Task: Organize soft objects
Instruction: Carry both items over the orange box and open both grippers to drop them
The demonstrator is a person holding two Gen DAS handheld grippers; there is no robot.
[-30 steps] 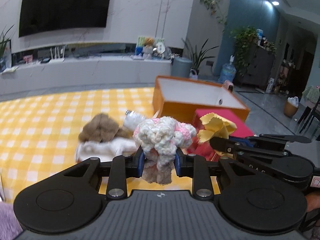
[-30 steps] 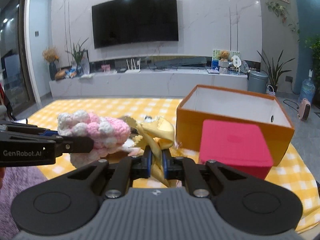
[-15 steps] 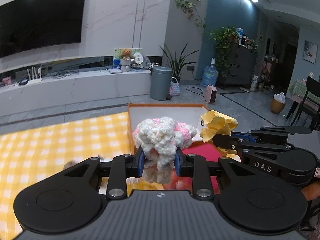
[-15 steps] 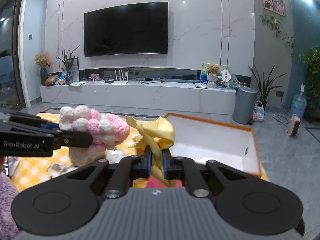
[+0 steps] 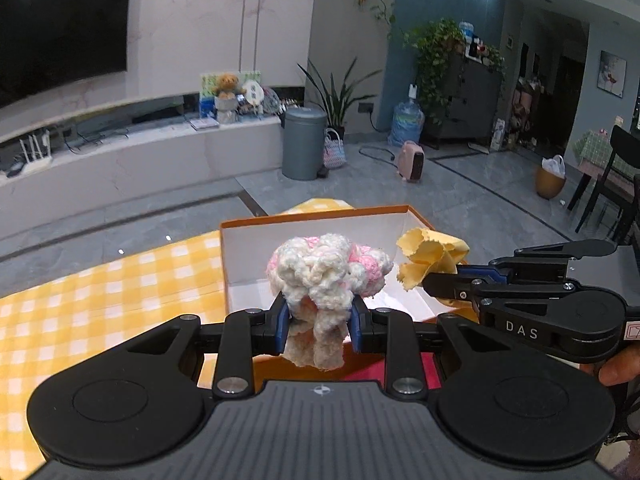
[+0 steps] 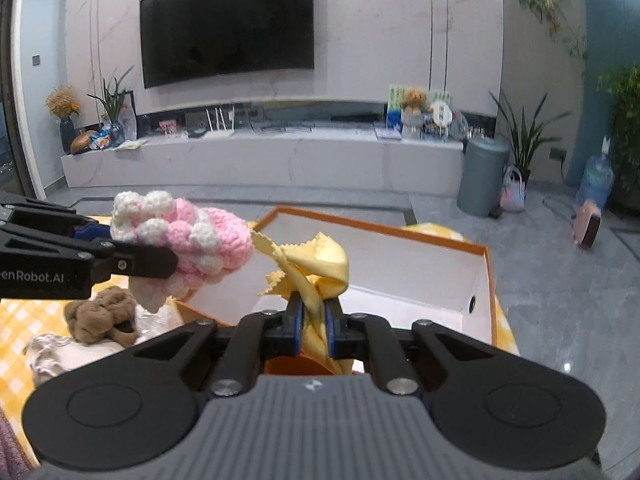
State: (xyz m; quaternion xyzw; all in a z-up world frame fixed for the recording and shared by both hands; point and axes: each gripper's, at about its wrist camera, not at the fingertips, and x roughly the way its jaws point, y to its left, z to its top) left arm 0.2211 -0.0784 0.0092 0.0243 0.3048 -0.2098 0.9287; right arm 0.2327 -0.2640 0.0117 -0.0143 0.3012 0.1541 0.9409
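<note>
Left gripper (image 5: 318, 322): clamped on a knobbly pink-and-white crocheted toy (image 5: 326, 270), held above the orange box (image 6: 485, 276) with white lining. Right gripper (image 6: 313, 330): pinched tight on a thin yellow cloth (image 6: 316, 268) with zigzag edges. Brown plush (image 6: 100, 316), perhaps a bear, on the checked desk (image 5: 80, 300).

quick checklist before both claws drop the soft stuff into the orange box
1. Left claw shut on the pink and white crochet toy: ok.
2. Right claw shut on the yellow cloth: ok.
3. Orange box open, what shows of its inside bare: ok.
4. Both items over the box opening: cannot tell.
5. The two claws apart from each other: ok.
6. Brown plush still out on the checked cloth: not ok.
</note>
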